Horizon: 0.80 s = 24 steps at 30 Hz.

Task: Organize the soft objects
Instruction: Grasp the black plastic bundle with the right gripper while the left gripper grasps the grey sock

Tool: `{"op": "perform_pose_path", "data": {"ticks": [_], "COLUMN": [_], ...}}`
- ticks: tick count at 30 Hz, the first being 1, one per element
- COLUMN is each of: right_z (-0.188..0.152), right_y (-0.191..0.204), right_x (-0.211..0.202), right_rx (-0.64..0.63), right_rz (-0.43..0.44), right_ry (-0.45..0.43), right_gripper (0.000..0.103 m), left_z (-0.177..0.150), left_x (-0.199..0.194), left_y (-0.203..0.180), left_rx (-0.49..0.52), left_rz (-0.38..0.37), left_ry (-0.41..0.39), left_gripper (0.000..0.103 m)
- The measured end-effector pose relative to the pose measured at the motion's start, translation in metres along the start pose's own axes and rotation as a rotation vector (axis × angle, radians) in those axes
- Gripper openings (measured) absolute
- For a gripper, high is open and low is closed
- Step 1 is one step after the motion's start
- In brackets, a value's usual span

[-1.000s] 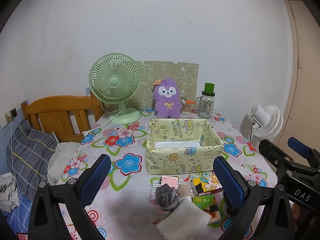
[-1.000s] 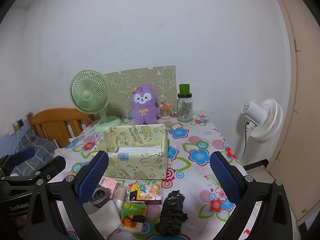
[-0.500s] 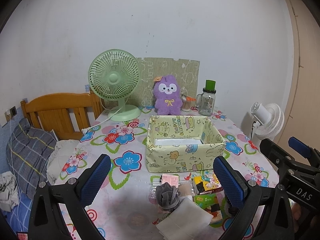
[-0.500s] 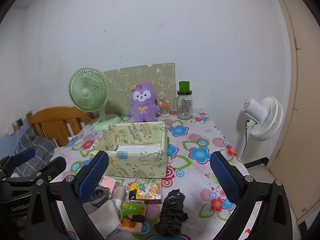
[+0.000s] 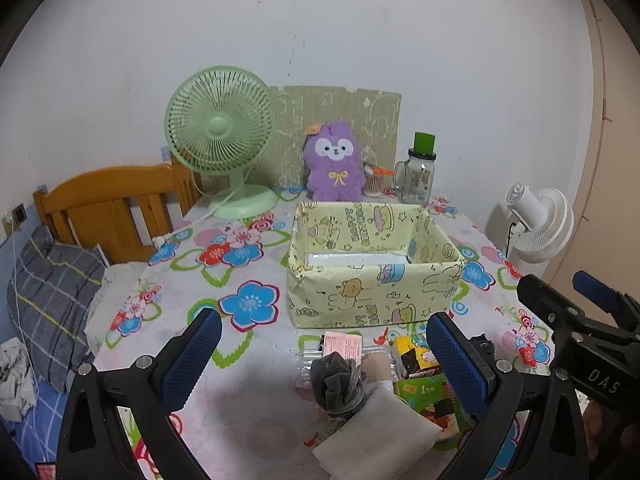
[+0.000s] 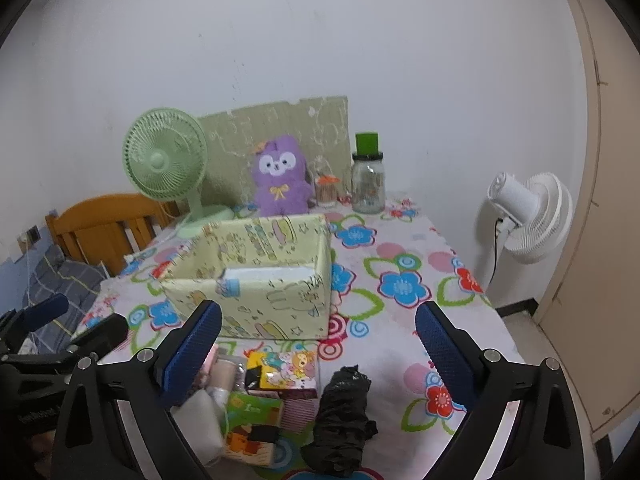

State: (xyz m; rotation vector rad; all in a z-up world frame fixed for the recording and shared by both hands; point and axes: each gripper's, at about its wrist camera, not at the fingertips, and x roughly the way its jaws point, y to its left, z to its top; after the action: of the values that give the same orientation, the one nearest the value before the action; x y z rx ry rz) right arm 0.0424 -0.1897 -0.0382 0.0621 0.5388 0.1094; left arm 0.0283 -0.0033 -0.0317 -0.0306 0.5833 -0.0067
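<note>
Both tongs [image 5: 320, 364] [image 6: 318, 354] apart, yellow box [image 5: 372, 264] beyond a clutter of packets [image 5: 416, 364].

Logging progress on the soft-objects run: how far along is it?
Done: nothing visible; the yellow cartoon-print box holds no soft item, only a white bottom.
In hand: nothing; left gripper and right gripper are both open above the pile.
Left: the grey fabric bundle, white folded cloth and black crumpled item lie in front of the box.
</note>
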Motion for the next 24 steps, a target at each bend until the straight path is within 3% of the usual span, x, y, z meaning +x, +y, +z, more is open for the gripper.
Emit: {"op": "perform_pose_path", "data": {"ticks": [24], "right_z": [-0.037], "right_y": [-0.002], "right_x": [0.057], "right_rx": [-0.007], "right_rz": [-0.011], "right_ry": [0.185], "right_gripper": [0.096], "left_z": [-0.033], "left_x": [0.067], "left_y": [-0.004], "left_rx": [0.028], "left_rz": [0.007], "left_ry": [0.211], "left_gripper": [0.097]}}
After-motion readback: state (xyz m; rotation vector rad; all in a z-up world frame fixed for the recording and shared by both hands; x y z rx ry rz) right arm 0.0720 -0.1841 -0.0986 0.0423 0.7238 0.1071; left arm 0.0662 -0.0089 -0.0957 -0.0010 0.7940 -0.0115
